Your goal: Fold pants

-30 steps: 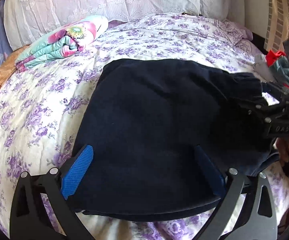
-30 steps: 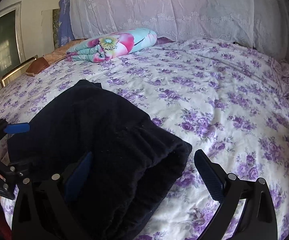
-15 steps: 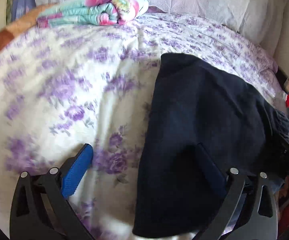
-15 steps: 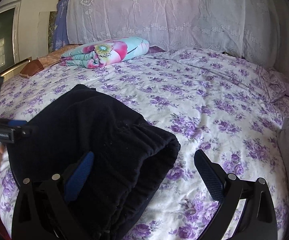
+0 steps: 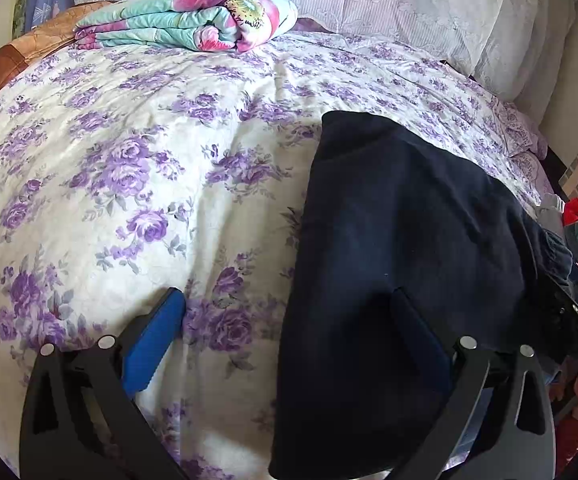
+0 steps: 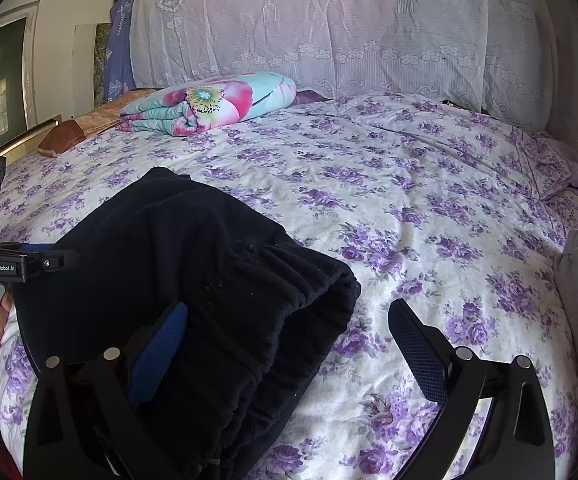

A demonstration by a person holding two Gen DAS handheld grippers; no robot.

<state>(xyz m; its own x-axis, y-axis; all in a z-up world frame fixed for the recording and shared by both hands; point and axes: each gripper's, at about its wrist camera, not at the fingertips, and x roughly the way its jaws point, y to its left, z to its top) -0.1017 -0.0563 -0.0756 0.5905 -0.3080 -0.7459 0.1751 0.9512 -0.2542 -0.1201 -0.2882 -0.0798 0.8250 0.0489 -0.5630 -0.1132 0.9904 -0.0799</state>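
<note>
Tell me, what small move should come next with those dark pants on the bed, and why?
Probably draw both open grippers back. The dark navy fleece pants already lie folded in a thick stack on the purple-flowered bedspread. The left gripper and right gripper straddle its edges without pinching, so nothing seems left to fold.

Bright daylight, sharp focus, washed-out glare on the bedspread (image 5: 89,240) (fisheye bending, dark vignette at corners).

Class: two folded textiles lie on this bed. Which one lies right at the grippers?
The dark navy pants, plain and unpatterned, lie right at both open grippers. The other, a pink-and-turquoise flowered blanket, sits far back by the lace-covered pillows.
</note>
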